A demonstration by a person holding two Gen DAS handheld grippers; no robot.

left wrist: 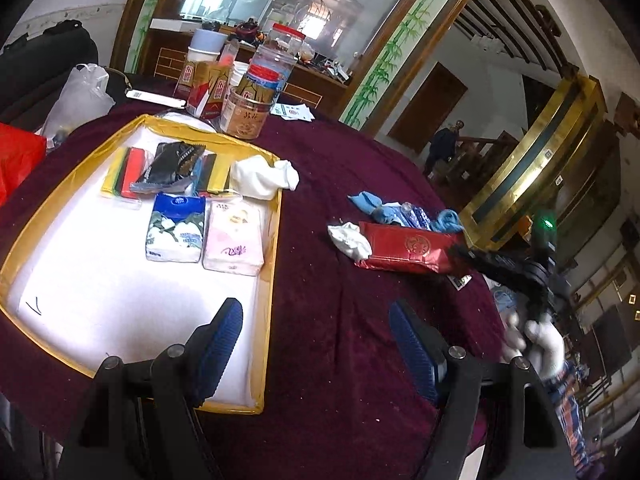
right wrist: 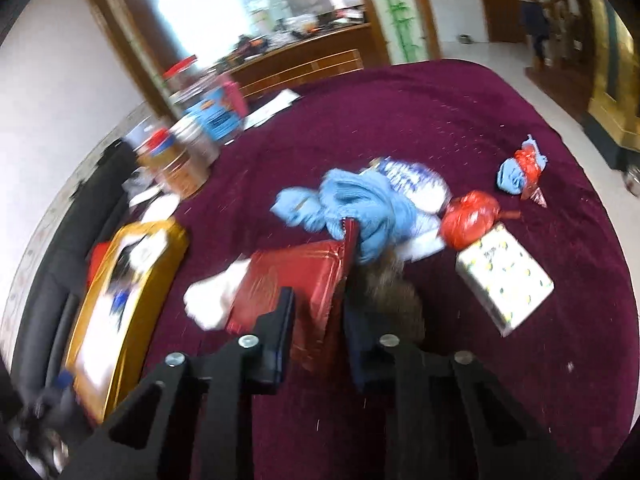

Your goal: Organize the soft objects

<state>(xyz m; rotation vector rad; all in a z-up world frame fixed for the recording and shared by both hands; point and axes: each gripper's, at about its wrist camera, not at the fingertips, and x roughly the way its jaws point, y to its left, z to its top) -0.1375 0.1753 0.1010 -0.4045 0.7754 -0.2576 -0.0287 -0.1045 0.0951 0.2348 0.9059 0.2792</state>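
Note:
A gold-rimmed tray (left wrist: 276, 240) with a white floor holds two tissue packs (left wrist: 176, 228), coloured cloths, a dark packet (left wrist: 172, 164) and a white sock (left wrist: 264, 176). My left gripper (left wrist: 316, 344) is open and empty, low over the tray's near right rim. My right gripper (right wrist: 318, 312) is shut on a red foil packet (right wrist: 288, 280), which also shows in the left wrist view (left wrist: 404, 246). A white cloth (right wrist: 212, 300) lies against the packet's left side. Blue cloths (right wrist: 360, 208) and a red bag (right wrist: 472, 216) lie beyond it. The right wrist view is blurred.
Jars and boxes (left wrist: 248, 92) stand at the back of the maroon table (left wrist: 340, 168). A white patterned box (right wrist: 504, 276) lies right of the packet. A blue cloth with red wrap (right wrist: 520, 172) lies far right. A red bag (left wrist: 16, 156) sits at the left edge.

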